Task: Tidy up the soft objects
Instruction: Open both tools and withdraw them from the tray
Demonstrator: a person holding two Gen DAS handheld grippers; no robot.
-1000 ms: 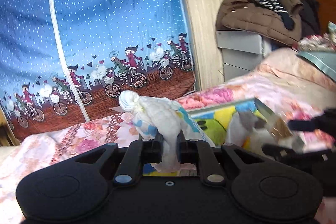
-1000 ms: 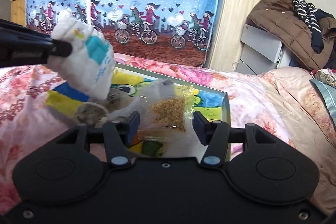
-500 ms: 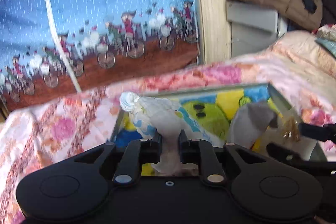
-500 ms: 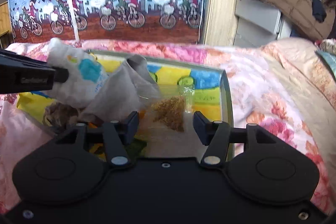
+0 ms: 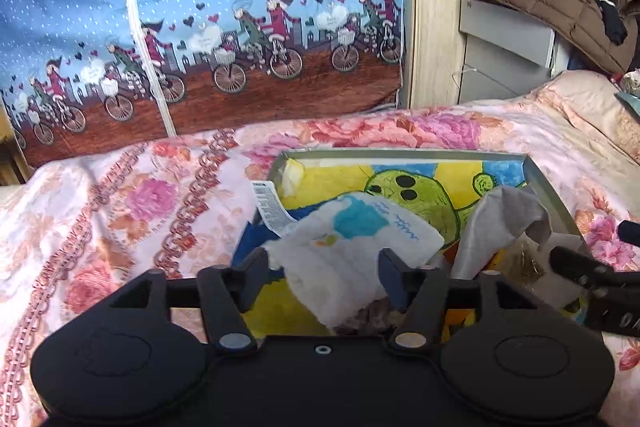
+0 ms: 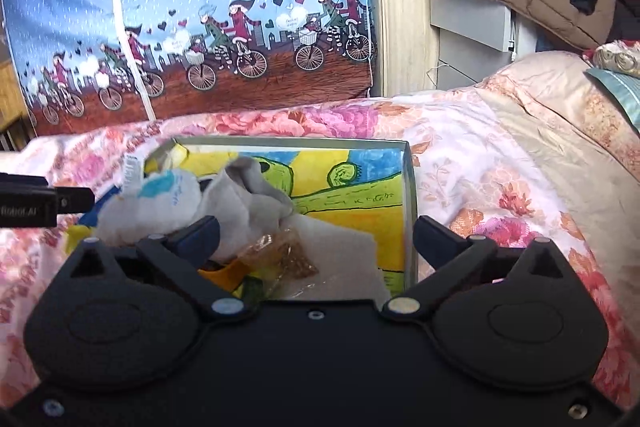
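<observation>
Soft items lie heaped in a shallow grey-rimmed tray [image 5: 404,151] whose floor carries a yellow, blue and green cartoon print; the tray sits on a pink floral bedspread [image 5: 132,203].

White quilted cloth [image 5: 352,247] with a teal patch and small blue print: crumpled, at the tray's 8 o'clock side, a white label tag sticking out over the rim at 10 o'clock. Grey cloth [image 5: 504,223]: limp, peaked, just beside the white one toward 3 o'clock. Clear packet [image 6: 288,259] of golden-brown grains: lies flat in the tray at the grey cloth's 5 o'clock, touching it.

Left gripper [image 5: 322,277]: jaws have just been opening and stand parted, the white cloth between them; whether the pads touch it I cannot tell.

Right gripper [image 6: 316,239]: jaws have just been opening, now spread very wide; the packet lies between and below them, apart from both fingers.
</observation>
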